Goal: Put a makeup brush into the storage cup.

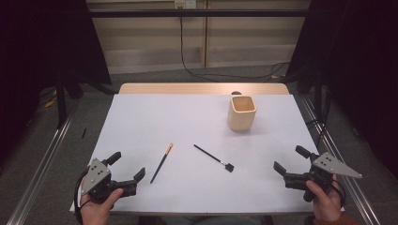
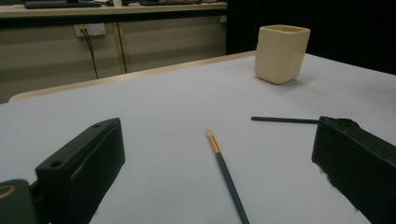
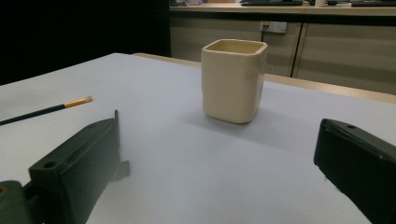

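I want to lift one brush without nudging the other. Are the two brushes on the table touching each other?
Apart. The high view shows bare white table between the orange-tipped brush and the black brush; they lie as separate lines with a clear gap.

The left gripper (image 2: 212, 172) looks along its two black jaws, which stand wide apart with nothing between them but the white table (image 2: 154, 107). A dark brush with a gold ferrule (image 2: 224, 172) lies between them. Farther off lie a thin black stick (image 2: 285, 120) and an upright cream cup (image 2: 281, 53).
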`<action>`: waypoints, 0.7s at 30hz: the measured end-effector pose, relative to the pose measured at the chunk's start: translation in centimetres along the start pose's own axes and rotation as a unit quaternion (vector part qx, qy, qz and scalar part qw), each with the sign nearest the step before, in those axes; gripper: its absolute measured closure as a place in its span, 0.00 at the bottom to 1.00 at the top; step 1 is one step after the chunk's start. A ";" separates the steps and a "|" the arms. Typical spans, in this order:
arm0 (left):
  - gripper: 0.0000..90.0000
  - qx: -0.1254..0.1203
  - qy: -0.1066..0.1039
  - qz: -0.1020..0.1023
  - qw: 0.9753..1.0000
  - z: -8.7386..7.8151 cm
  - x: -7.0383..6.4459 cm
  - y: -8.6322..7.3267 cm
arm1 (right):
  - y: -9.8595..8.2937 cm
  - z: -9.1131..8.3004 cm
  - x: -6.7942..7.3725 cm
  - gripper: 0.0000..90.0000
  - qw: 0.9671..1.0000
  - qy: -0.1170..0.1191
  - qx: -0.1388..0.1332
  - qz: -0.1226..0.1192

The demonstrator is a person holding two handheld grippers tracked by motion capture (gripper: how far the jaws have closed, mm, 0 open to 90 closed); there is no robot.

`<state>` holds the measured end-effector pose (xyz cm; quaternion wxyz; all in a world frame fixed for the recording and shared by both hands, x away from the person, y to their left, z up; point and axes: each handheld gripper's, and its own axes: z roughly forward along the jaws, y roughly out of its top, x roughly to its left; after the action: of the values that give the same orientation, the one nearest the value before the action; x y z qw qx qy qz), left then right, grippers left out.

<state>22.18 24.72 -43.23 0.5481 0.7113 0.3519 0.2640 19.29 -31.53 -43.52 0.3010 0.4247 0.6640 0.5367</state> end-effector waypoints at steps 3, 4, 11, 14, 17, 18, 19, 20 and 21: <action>0.03 0.000 0.002 -0.002 1.000 0.0 0.1 0.0 | 0.0 0.1 -0.1 0.00 1.000 0.005 0.000 0.000; 0.03 0.001 0.001 -0.004 1.000 0.1 0.1 0.0 | 0.0 0.1 -0.1 0.00 1.000 0.006 0.002 0.002; 0.03 0.001 -0.001 -0.004 1.000 0.1 0.0 0.1 | -0.1 0.2 -0.1 0.00 1.000 0.013 0.001 0.005; 0.03 0.000 -0.004 -0.003 1.000 0.0 -0.1 0.1 | -0.1 0.2 -0.1 0.00 1.000 0.014 0.003 0.006; 0.03 -0.001 -0.008 -0.002 1.000 -0.1 -0.1 0.2 | 0.0 0.2 0.1 0.00 1.000 0.016 0.002 0.007; 0.03 -0.001 -0.008 -0.002 1.000 -0.1 -0.1 0.2 | 0.0 0.2 0.1 0.00 1.000 0.016 0.002 0.007; 0.03 -0.001 -0.007 0.001 1.000 -0.1 -0.2 0.2 | 0.0 0.1 0.1 0.00 1.000 0.018 0.003 0.005; 0.03 -0.001 -0.007 0.001 1.000 -0.1 -0.2 0.2 | 0.0 0.1 0.1 0.00 1.000 0.018 0.003 0.005; 0.03 0.001 -0.009 0.007 1.000 0.0 -0.3 0.3 | 0.1 0.1 0.2 0.00 1.000 0.018 0.002 0.004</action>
<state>22.05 24.49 -42.95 0.5486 0.7165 0.3425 0.2614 19.31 -31.27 -43.42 0.2861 0.4181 0.6687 0.5443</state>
